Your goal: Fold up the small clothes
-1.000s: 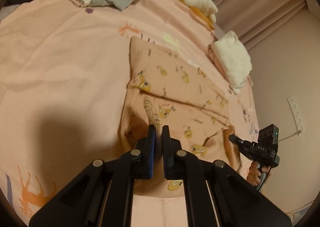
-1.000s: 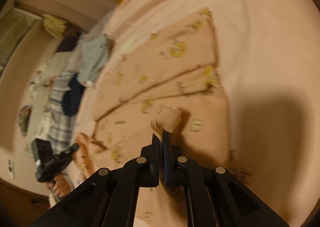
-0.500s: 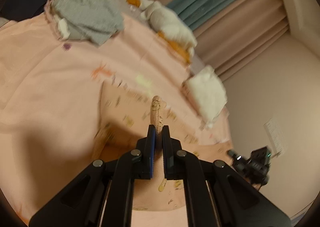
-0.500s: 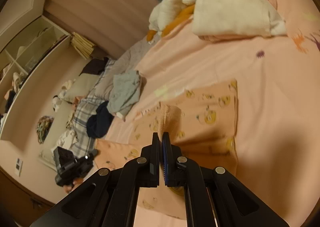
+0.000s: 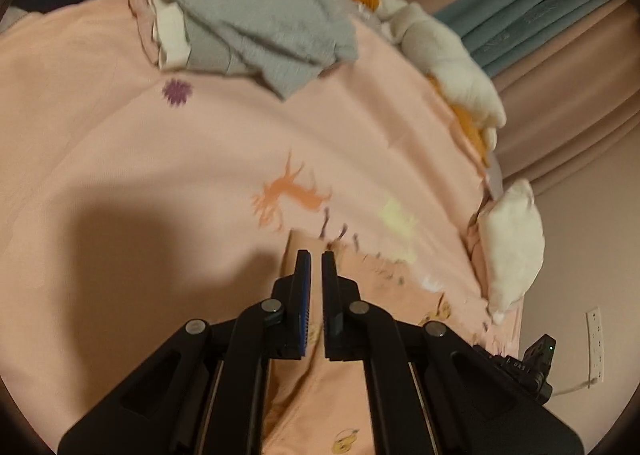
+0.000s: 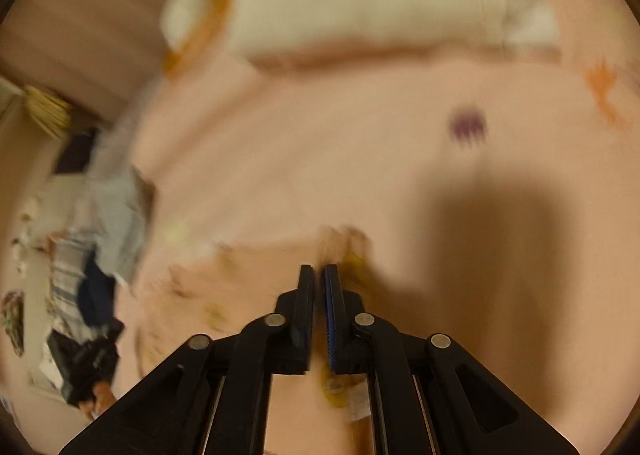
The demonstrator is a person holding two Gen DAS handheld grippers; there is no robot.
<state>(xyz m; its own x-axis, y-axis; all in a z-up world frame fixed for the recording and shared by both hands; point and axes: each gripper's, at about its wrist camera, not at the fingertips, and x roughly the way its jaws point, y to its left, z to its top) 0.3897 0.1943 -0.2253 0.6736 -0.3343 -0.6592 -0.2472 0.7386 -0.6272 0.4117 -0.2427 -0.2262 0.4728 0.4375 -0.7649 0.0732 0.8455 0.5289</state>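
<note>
Item: 1 garment (image 5: 316,387), peach with small yellow prints, lying flat on the bed (image 5: 120,143) directly under both my tools, its far edge just beyond my fingertips and well short of the bed's far edge. Handling, as I judge it: thin knit, very light, limp, no stiffness to hold a crease by itself; it should drape and slide easily over the sheet, so folds want laying down flat. Not fragile. Best hold: a hem corner or edge, pinching both layers together. My left gripper (image 5: 311,255): jaws a narrow gap apart, nothing between them that I can see, tips over the garment's far edge. My right gripper (image 6: 319,269): jaws nearly together with a slim gap; the view is smeared and I cannot tell whether cloth is caught there. Other stock: 1 grey cloth heap (image 5: 248,3) at the far left corner of the bed; 1 soft toy (image 5: 448,55), white and orange, along the far edge; 1 white bundle (image 5: 512,239) at the right edge.
</note>
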